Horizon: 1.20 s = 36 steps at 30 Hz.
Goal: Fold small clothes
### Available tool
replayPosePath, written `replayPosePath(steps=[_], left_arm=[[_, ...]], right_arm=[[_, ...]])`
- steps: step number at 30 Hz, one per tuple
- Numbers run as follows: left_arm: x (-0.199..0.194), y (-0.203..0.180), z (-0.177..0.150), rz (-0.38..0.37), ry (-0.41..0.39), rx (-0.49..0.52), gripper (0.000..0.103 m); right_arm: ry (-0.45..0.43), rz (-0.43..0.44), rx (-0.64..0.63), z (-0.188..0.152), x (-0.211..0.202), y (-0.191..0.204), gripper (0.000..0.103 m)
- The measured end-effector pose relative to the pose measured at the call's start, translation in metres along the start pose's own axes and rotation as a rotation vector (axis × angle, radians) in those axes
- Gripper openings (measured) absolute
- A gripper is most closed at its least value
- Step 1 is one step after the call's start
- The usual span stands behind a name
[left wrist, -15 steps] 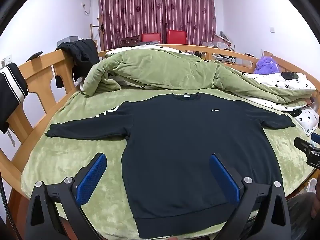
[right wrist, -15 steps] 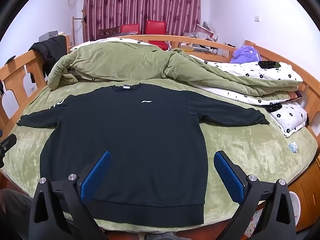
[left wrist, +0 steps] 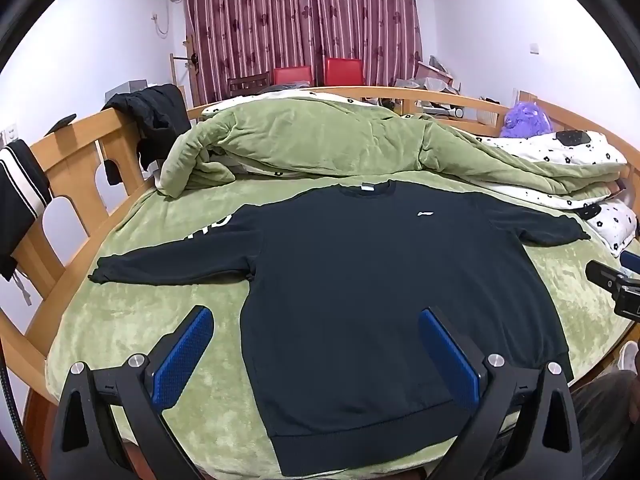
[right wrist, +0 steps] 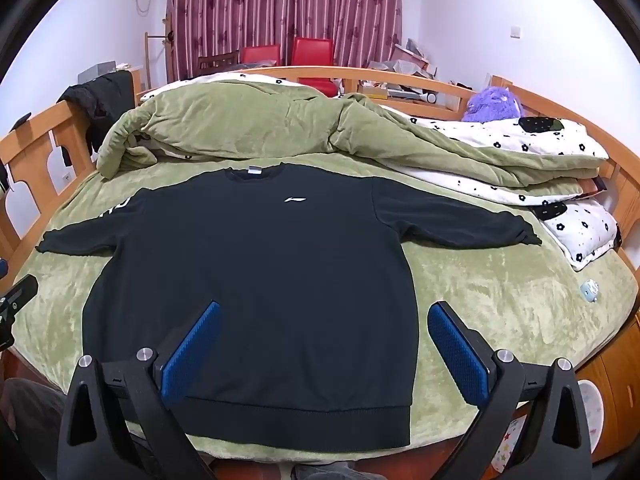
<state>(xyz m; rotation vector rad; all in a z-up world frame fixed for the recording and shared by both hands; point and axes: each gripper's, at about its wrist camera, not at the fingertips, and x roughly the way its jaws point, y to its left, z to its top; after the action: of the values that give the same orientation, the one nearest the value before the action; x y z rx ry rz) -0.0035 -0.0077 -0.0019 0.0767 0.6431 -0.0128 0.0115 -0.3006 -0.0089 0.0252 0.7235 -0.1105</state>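
Observation:
A black long-sleeved sweatshirt (left wrist: 360, 288) lies flat, front up, on the green bed cover, with both sleeves spread out; it also shows in the right wrist view (right wrist: 260, 272). It has a small white logo on the chest. My left gripper (left wrist: 316, 356) is open and empty, held above the sweatshirt's lower left part. My right gripper (right wrist: 324, 344) is open and empty, above the lower right part of the sweatshirt, near its hem. The right gripper's body shows at the right edge of the left wrist view (left wrist: 616, 284).
A bunched green quilt (left wrist: 320, 140) lies behind the sweatshirt. A flowered white quilt (right wrist: 520, 148) and pillow lie at the right. A wooden bed rail (left wrist: 68, 176) with dark clothes hung on it runs along the left. A small pale toy (right wrist: 590, 290) sits on the cover at the right.
Both grippers have shifted slightly, so the sweatshirt sits a little lower in both views. Nothing was grasped or moved.

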Motion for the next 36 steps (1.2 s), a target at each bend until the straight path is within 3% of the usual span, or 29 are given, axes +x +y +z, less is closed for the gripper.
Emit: replayPosePath(steps=[36], left_arm=[[-0.0027, 0.0060, 0.0024, 0.007, -0.002, -0.014, 0.103]], right_arm=[[0.007, -0.004, -0.021, -0.0040, -0.0017, 0.0072, 0.101]])
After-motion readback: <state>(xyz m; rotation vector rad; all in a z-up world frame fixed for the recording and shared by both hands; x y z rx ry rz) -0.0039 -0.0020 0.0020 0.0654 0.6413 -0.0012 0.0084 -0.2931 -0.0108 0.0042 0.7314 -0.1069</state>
